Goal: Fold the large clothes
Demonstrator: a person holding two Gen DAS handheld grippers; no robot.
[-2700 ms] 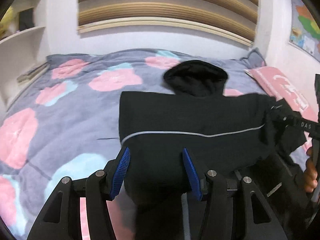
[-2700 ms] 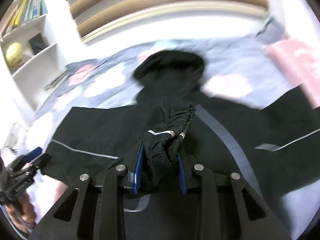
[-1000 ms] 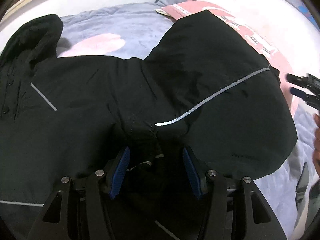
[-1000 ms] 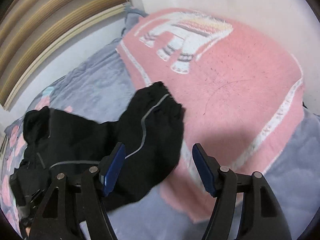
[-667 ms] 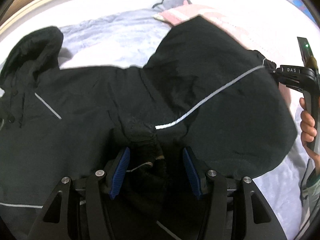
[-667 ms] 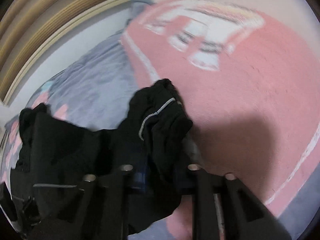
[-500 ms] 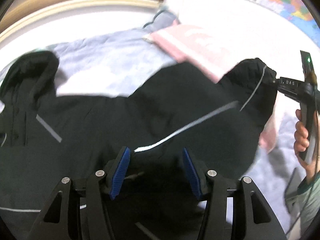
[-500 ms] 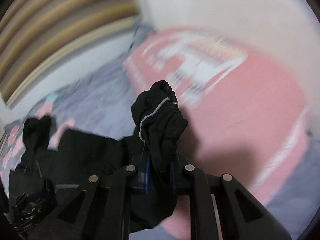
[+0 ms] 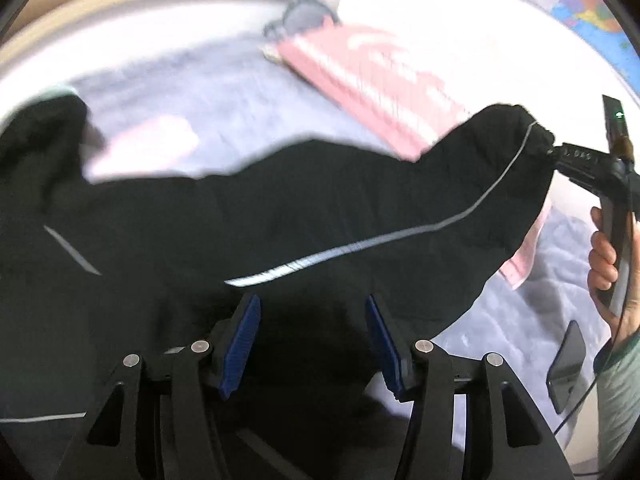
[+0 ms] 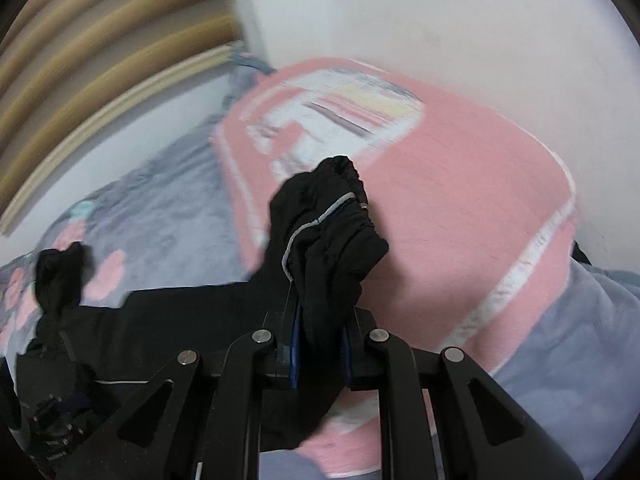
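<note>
The left gripper (image 9: 312,340) is wide open and holds nothing, with the black jacket (image 9: 280,216) just under it. The sleeve runs out toward two o'clock, where the right gripper (image 10: 320,344) pinches the cuff (image 10: 332,216) tight above the pink blanket (image 10: 460,216).

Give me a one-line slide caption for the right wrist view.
Right gripper clamps the black jacket's elastic cuff, lifting the sleeve above a pink blanket on the bed.

The black jacket (image 9: 320,208) is smooth matt cloth (with a shiny grey stripe), the pink blanket (image 10: 460,208) fuzzy knit.
</note>
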